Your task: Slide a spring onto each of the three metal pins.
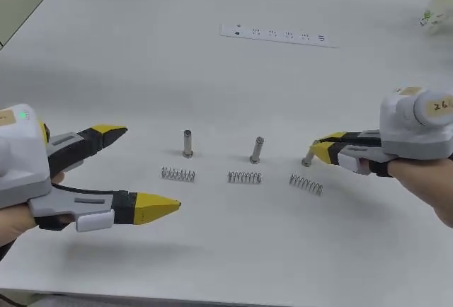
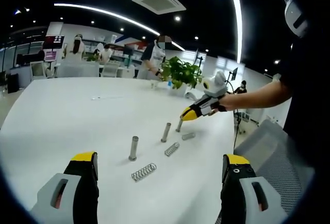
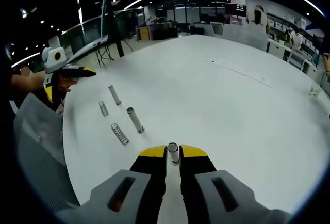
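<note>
On the matte white table [image 1: 226, 250], the middle pin [image 1: 257, 149] is a short, smooth steel cylinder standing upright on a slightly wider foot. A matching left-hand pin [image 1: 187, 143] stands well to its left. Three fine wire coils lie on their sides in a row just in front of the pins. The middle spring [image 1: 244, 177] is nearest the middle pin, the left-hand spring [image 1: 178, 174] lies below the left-hand pin, and the right-hand spring [image 1: 306, 184] lies off to the right. The right-hand pin [image 3: 173, 153] stands to the right of the middle pin, its round top showing between the right gripper [image 1: 322, 150]'s yellow wedge tips. Those jaws are drawn almost together and seem to pinch the pin, though the contact itself is hard to make out. Far to the left of the middle pin, the left gripper [image 1: 138, 169] hovers with its black, yellow-tipped jaws spread wide and nothing between them. A flat white power strip [image 1: 279, 35] lies well beyond the middle pin.
</note>
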A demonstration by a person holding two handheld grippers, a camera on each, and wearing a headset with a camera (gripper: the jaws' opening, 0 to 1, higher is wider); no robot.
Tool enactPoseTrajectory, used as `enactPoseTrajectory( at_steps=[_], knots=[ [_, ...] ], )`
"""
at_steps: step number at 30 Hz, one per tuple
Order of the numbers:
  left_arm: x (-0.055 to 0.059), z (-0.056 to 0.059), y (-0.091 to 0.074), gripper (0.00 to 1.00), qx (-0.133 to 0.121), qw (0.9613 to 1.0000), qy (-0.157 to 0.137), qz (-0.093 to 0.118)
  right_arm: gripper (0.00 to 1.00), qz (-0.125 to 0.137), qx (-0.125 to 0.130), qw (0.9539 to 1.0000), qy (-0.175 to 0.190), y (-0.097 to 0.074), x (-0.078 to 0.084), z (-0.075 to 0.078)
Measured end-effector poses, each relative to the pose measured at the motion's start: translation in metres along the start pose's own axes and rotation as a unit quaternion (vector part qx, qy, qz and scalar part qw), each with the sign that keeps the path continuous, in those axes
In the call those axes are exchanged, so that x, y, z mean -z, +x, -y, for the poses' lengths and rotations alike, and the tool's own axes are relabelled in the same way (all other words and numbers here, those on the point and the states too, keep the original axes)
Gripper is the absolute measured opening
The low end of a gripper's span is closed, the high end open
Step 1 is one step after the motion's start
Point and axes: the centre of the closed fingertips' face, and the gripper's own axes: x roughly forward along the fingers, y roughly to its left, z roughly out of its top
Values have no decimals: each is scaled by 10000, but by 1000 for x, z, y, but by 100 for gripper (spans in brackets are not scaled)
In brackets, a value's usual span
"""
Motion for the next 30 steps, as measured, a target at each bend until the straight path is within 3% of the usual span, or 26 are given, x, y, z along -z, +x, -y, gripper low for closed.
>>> enactPoseTrajectory(
  at_steps=[30],
  knots=[
    [0,-2,0,98,-22,10000,22,-23,36,95,-88,9996,259,1,0,-5]
  ],
)
